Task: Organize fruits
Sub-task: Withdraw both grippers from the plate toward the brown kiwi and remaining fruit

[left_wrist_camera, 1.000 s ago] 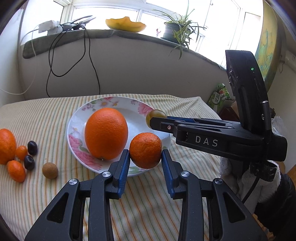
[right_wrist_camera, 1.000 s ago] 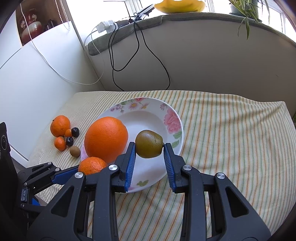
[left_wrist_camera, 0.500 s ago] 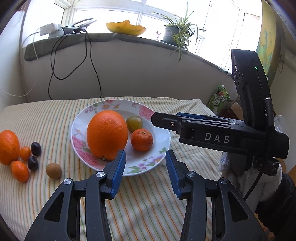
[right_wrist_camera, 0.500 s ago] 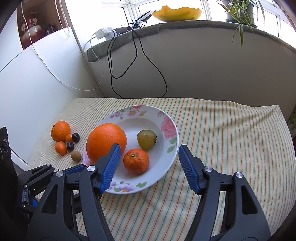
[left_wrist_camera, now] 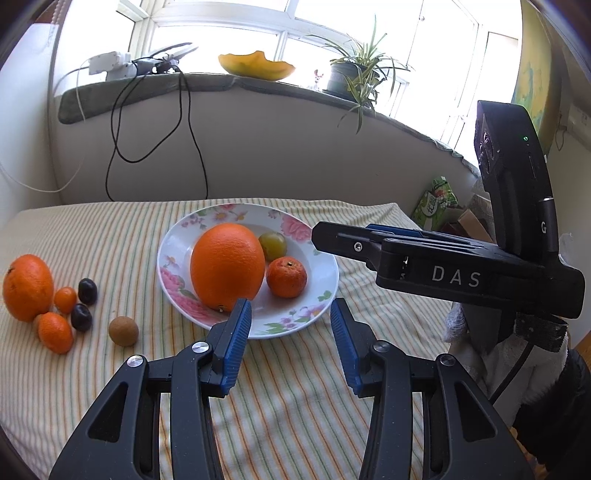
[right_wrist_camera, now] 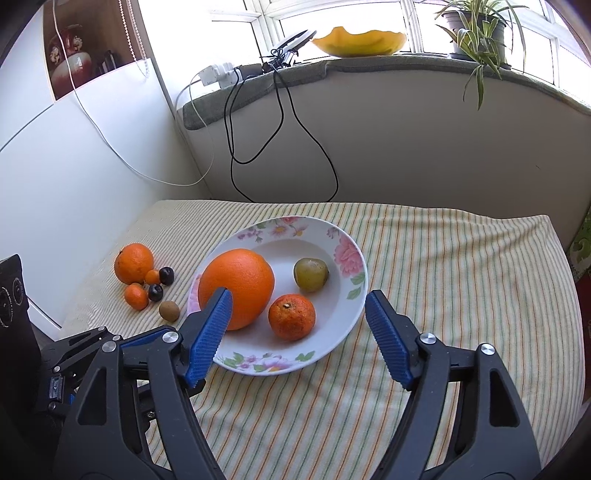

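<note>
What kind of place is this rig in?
Likely a home room: a table with a striped cloth under a windowsill holding a potted plant, and a floral plate of fruit.

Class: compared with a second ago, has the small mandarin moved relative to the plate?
Yes. The mandarin, earlier held in the left tongs over the plate's near rim, now rests inside the plate beside the big orange.

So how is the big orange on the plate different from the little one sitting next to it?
The big orange is far larger than the small orange and has a smooth, evenly bright skin; the small orange looks duller and rougher, with a dark stem dimple on top. The big orange lies toward the plate's left side, the small orange nearer the front middle. Both are round, orange, and rest on the plate, held by no gripper.
</note>
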Available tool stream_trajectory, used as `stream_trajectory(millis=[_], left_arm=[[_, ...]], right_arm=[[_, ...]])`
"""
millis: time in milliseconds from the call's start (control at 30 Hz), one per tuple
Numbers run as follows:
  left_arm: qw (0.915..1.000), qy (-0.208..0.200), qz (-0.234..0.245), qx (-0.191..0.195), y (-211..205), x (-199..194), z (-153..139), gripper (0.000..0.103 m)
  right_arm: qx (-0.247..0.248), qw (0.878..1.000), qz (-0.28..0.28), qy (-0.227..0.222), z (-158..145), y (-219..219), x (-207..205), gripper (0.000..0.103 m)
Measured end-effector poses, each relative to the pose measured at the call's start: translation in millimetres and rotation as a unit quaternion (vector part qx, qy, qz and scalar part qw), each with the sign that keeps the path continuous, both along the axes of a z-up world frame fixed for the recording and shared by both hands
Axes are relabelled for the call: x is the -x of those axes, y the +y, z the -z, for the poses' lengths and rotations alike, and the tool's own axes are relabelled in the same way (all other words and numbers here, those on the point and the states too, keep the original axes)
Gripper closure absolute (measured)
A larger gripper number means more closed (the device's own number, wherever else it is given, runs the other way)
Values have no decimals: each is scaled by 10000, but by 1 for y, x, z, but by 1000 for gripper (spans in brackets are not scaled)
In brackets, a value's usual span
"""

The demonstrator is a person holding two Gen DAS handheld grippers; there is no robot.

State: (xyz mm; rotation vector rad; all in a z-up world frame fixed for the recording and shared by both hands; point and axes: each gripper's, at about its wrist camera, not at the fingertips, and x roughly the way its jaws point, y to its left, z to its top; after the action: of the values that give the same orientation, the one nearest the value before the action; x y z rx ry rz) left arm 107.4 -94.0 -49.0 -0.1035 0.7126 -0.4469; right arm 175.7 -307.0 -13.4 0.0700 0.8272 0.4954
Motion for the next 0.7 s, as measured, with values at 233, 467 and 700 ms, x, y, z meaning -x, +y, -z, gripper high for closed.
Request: stream_trajectory(millis=[233, 467, 700], left_arm=[[9999, -59, -71, 46, 10, 11, -6, 55], [9997, -113, -197, 91, 24, 18, -10, 48], [9991, -164, -389, 106, 46, 27, -11, 43]], right_arm=[[-29, 9999, -43, -99, -13, 8, 13, 25], [-60, 9997, -118, -181, -21, 18, 27, 19], [-47, 9993, -266, -268, -28, 32, 40, 10]])
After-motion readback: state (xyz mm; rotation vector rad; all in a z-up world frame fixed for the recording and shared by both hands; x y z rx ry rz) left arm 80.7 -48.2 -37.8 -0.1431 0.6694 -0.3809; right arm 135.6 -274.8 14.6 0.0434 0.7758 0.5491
